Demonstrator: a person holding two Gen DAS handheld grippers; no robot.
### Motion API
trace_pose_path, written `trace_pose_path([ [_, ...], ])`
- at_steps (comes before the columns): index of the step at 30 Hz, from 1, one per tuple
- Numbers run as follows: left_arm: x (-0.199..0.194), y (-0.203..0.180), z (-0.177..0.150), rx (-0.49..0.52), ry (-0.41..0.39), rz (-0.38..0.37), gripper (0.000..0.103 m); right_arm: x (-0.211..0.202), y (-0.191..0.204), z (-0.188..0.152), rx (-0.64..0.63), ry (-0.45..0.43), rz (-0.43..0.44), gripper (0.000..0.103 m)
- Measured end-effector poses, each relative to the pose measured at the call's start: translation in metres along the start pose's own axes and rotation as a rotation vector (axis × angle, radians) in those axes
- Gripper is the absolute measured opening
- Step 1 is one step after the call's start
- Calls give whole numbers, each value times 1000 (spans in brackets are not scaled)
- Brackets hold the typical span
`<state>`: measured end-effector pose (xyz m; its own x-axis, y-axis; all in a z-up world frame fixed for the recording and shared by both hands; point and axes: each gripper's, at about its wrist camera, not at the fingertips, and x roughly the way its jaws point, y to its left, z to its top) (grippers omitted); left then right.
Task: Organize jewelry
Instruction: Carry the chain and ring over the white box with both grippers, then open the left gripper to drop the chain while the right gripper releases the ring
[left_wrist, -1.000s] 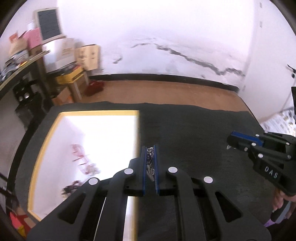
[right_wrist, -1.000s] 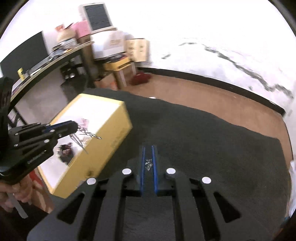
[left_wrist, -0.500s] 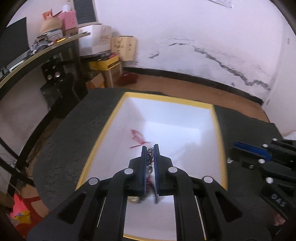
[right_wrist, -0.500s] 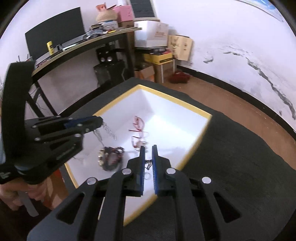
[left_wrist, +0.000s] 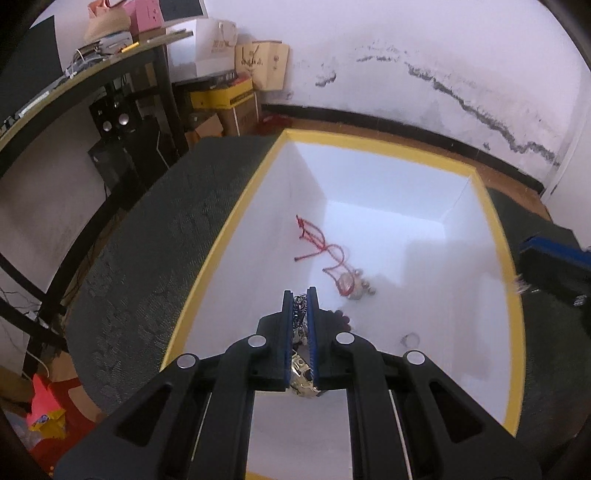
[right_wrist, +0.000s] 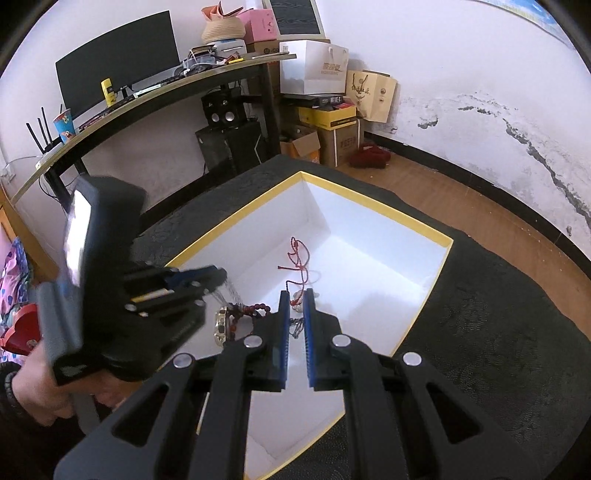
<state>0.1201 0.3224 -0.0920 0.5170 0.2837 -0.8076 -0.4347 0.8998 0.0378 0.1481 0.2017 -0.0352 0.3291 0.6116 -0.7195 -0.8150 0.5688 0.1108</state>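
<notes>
A white box with a yellow rim (left_wrist: 236, 218) (right_wrist: 421, 306) sits on the dark table. Inside lie a red cord necklace (left_wrist: 321, 251) (right_wrist: 299, 258), a dark red bead bracelet (right_wrist: 251, 310) and a gold watch (left_wrist: 303, 373) (right_wrist: 221, 325). My left gripper (left_wrist: 300, 299) (right_wrist: 218, 275) is over the box, shut on a silver chain (left_wrist: 300, 314) that hangs down (right_wrist: 232, 291). My right gripper (right_wrist: 294, 299) hovers over the box's near side, shut on a small thin chain (right_wrist: 295, 326); it shows at the right edge of the left wrist view (left_wrist: 524, 282).
The table has a dark textured cover (right_wrist: 480, 332). A desk (right_wrist: 147, 99) with a monitor stands at the back left, with speakers, cardboard boxes and bags (right_wrist: 332, 118) beneath and beside it. Wooden floor (right_wrist: 461, 199) lies beyond the table.
Both grippers have moved left from the bare table cover to above the box interior, each still holding its chain. The left one is now lower over the watch.
</notes>
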Motion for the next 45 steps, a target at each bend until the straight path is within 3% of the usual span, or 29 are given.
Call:
trace_pose_path([
  [12, 36, -6, -4, 18, 80, 29, 7, -6, -8, 1, 15, -13, -1, 8],
  [21, 34, -5, -7, 18, 95, -6, 8, -7, -10, 1, 24, -18, -8, 8],
  [22, 31, -5, -7, 22, 95, -10, 10, -7, -10, 1, 27, -18, -8, 8],
  [24, 27, -5, -8, 23, 97, -19, 40, -5, -11, 2, 31, -18, -8, 8],
  [25, 22, -4, -9, 19, 98, -19, 88, -5, -12, 2, 34, -18, -8, 8],
  [26, 15, -3, -9, 8, 69, -22, 98, -4, -12, 2, 36, -16, -7, 8],
  [32, -20, 17, -5, -60, -21, -72, 98, 13, -19, 0, 54, 23, -6, 8],
  [37, -38, 52, 1, -241, -125, -95, 98, 51, -29, -7, 91, 120, 10, 8],
  [45, -33, 77, 3, -361, -117, -71, 98, 125, -30, 4, 125, 327, 4, 8],
])
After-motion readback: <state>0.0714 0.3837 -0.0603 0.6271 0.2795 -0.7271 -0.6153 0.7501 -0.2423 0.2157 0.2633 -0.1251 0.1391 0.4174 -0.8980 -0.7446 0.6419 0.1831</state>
